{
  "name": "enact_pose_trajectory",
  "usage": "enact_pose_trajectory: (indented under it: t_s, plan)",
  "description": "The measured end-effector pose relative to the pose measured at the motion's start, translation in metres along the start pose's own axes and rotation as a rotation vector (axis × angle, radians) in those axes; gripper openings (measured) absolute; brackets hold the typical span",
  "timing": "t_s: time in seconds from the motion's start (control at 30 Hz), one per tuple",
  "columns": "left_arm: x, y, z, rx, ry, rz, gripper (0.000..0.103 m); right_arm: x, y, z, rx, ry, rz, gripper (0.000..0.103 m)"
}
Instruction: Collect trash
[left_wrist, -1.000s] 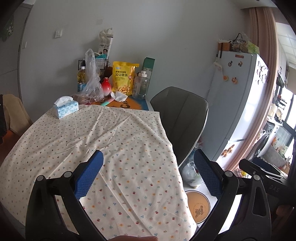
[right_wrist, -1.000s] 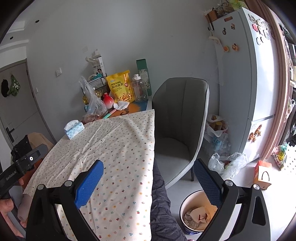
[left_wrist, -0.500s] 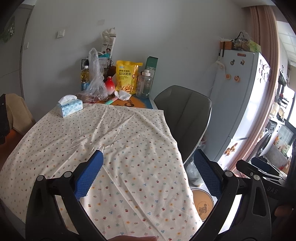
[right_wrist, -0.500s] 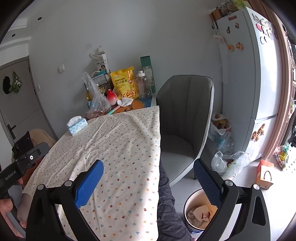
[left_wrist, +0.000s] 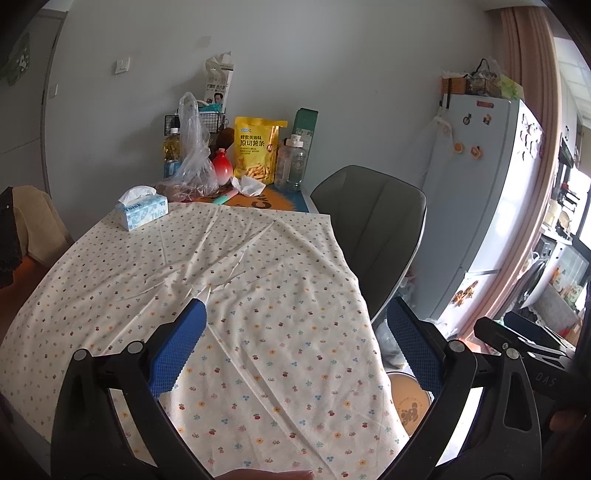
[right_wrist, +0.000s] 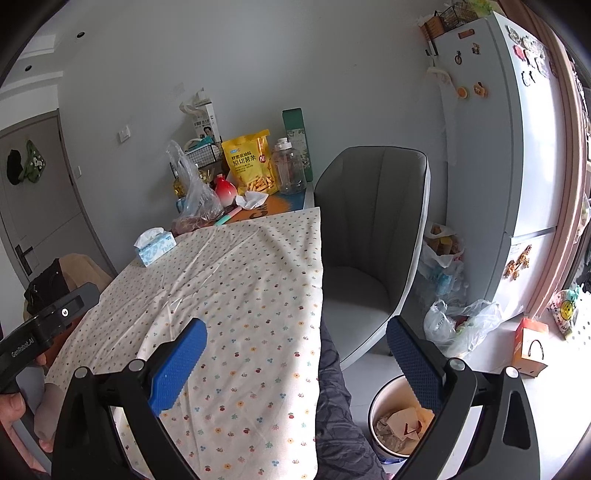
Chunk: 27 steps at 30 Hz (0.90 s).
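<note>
Both tools, left (left_wrist: 295, 347) and right (right_wrist: 295, 354), stand apart, empty. Crumpled tissue (left_wrist: 250, 185) at bench (left_wrist: 258, 295) far end: light, soft, compressible; pinch its raised centre.

Crumpled white tissue (left_wrist: 249, 185) before the yellow snack bag (left_wrist: 257, 150)

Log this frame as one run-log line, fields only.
left gripper: open, empty | right gripper: open, empty | crumpled tissue: far table end, untouched | trash bin: floor, holds paper
</note>
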<state>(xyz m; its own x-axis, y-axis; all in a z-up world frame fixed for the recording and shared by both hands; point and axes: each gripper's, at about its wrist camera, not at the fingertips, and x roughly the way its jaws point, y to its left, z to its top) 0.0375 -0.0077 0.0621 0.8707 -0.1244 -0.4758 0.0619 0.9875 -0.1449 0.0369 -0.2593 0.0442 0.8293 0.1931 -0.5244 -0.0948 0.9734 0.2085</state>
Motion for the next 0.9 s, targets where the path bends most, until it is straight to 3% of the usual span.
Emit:
enact_pose_trajectory:
  t_s: [0.7, 0.9]
  plan:
    - [-0.001, -0.003, -0.005, 0.027, 0.011, 0.034, 0.097, 0.011, -0.002, -0.009, 0.01, 0.012, 0.023, 0.095]
    - [-0.004, 0.004, -0.011, 0.015, 0.015, 0.076, 0.097, 0.014, 0.001, -0.013, 0.005, 0.017, 0.036, 0.095]
